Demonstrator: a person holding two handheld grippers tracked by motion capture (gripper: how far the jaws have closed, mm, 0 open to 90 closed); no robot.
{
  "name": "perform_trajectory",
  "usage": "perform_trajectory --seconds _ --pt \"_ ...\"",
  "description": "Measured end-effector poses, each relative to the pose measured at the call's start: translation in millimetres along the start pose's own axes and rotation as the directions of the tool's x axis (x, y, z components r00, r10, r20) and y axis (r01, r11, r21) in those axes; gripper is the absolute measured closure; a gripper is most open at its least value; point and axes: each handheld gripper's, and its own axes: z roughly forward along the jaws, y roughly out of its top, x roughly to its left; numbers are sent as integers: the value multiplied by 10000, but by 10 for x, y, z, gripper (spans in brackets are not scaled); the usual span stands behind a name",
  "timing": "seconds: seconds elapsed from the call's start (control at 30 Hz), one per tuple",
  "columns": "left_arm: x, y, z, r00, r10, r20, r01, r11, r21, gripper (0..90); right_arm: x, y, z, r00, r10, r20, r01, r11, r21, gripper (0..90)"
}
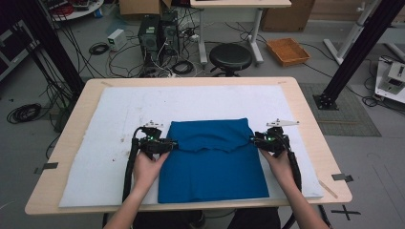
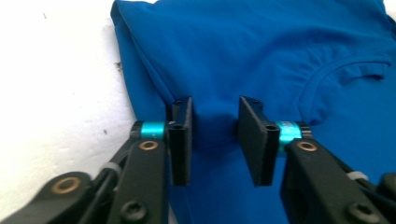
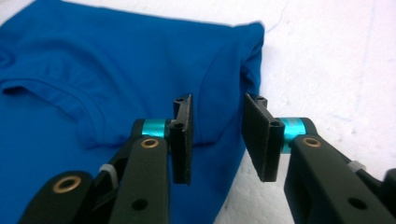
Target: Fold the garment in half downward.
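Observation:
A blue T-shirt [image 1: 212, 162] lies folded on the white mat [image 1: 119, 109]; its upper part is turned down, so the collar [image 2: 322, 77] shows across the middle. My left gripper [image 1: 173, 143] sits at the shirt's left edge. Its jaws stand open around a small hump of blue cloth [image 2: 215, 140]. At the shirt's right edge is my right gripper [image 1: 253, 139], also open, with the folded edge of the shirt [image 3: 116, 60] lying between its jaws [image 3: 217, 140]. A hand holds each gripper from the near side.
The mat covers most of the wooden table [image 1: 305, 119], with bare white room left, right and beyond the shirt. Behind the table stand a black stool [image 1: 230, 56], computer cases and cables on the floor. An orange tray [image 1: 287, 51] lies farther back.

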Motion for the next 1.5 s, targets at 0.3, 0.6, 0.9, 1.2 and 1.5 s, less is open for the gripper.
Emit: perform_trajectory --seconds 0.3,0.6,0.9,1.2,1.5 --pt "-7 6 36 9998 196 -5 -196 9998 -30 838 52 -4 179 9994 -334 3 333 9971 684 846" --pt "-42 30 -84 9991 316 292 -304 9987 -401 877 91 34 30 9989 -440 -154 444 9987 244 870" --pt "-85 45 -332 9968 524 608 -490 9972 -563 877 158 56 -191 9973 -654 -326 653 9979 -40 877" --pt "-252 -70 -573 9893 1014 1045 -990 9947 -278 877 267 -32 -464 9944 -661 -819 651 9978 -149 878" --pt "-453 -298 -812 9773 1229 1727 -1239 9923 -51 876 402 -227 -786 9882 -827 -1291 802 9965 -244 878"
